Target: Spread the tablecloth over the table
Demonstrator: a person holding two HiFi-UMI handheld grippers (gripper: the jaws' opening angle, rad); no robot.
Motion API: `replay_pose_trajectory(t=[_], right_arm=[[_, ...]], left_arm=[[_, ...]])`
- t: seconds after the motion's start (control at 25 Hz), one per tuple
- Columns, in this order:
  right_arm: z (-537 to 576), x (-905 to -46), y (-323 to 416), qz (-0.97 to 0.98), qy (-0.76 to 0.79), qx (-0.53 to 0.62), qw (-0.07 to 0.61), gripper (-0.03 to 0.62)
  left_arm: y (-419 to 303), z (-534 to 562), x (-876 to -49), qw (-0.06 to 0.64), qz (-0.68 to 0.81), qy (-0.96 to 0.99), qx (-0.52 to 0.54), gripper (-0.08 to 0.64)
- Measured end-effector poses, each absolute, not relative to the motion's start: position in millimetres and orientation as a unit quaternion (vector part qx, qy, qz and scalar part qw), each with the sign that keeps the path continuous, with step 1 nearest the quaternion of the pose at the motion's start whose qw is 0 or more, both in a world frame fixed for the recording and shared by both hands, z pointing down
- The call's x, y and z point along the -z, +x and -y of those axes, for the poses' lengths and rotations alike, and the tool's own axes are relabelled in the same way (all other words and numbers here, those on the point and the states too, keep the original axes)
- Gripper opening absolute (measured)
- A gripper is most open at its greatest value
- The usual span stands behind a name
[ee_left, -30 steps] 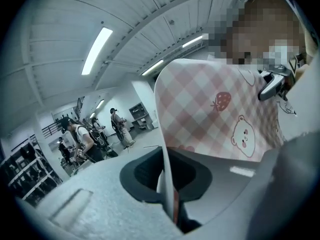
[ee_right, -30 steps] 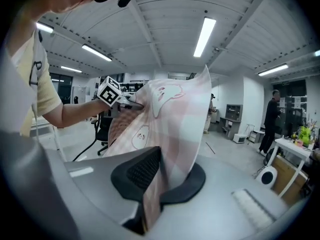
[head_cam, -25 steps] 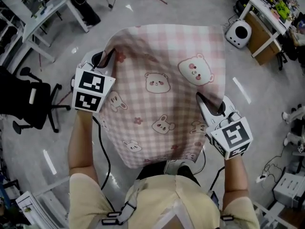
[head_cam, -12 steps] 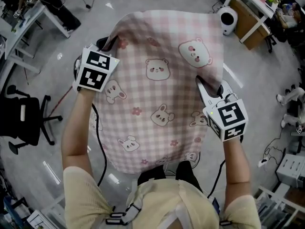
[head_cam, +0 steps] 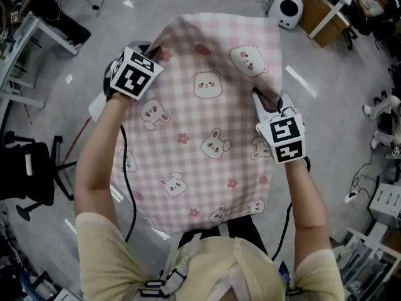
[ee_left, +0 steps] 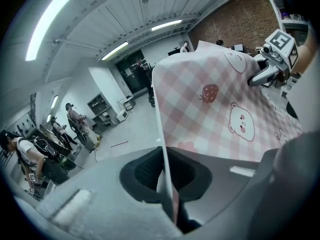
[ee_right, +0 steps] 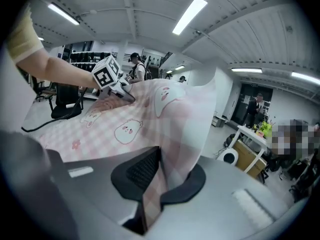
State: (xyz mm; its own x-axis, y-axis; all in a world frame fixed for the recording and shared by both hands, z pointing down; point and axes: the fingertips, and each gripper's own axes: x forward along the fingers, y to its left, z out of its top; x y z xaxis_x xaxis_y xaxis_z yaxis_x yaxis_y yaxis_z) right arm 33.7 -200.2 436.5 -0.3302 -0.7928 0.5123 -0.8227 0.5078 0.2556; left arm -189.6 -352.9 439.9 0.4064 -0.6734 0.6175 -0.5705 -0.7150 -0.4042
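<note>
Left gripper [ee_left: 167,184]: I have it pinched shut on the left edge of the tablecloth [head_cam: 213,124]. The thin hem rises straight out from between the dark pads.
Right gripper [ee_right: 150,184]: clamped on the opposite edge, with a bunched fold of checked fabric caught between its pads and billowing upward from them.
Tablecloth: pink-and-white check printed with bears, rabbits, small flowers and a strawberry. It is held in the air between my two grippers, spread nearly flat. Its far edge is at the top of the head view and its near edge hangs just in front of my torso.
Below the cloth: a glossy grey floor [head_cam: 341,111] shows on every side of the fabric.
My arms: bare forearms [head_cam: 100,149] reach out from pale yellow short sleeves, one along each side of the cloth. Each gripper carries its black-and-white marker cube on top.
Cable: a black cable [head_cam: 128,187] trails down beside my left arm.
Left of the scene: a black office chair [head_cam: 28,171] stands on the floor, well apart from the cloth.
Top right: a round white appliance [head_cam: 282,10] sits on the floor just beside a wood-fronted worktop [head_cam: 322,25].
Room: strip lights [ee_right: 190,15] line a ribbed white ceiling, and several people [ee_left: 75,119] stand at a distance among racks and equipment.
</note>
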Motion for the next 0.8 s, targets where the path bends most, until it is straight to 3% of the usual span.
replay_pose_trajectory(t=[0.56,0.8], right_arm=[[222,-501,33,0.782,0.511,-0.031,0.356,0.029],[219,-490,36,0.758,0.536,-0.007,0.371,0.029]], left_arm=[[-189,369,-517,0.044,-0.321,-0.805,0.497,0.011],[-182,370,-510,0.109,-0.328,-0.771,0.534,0.017]])
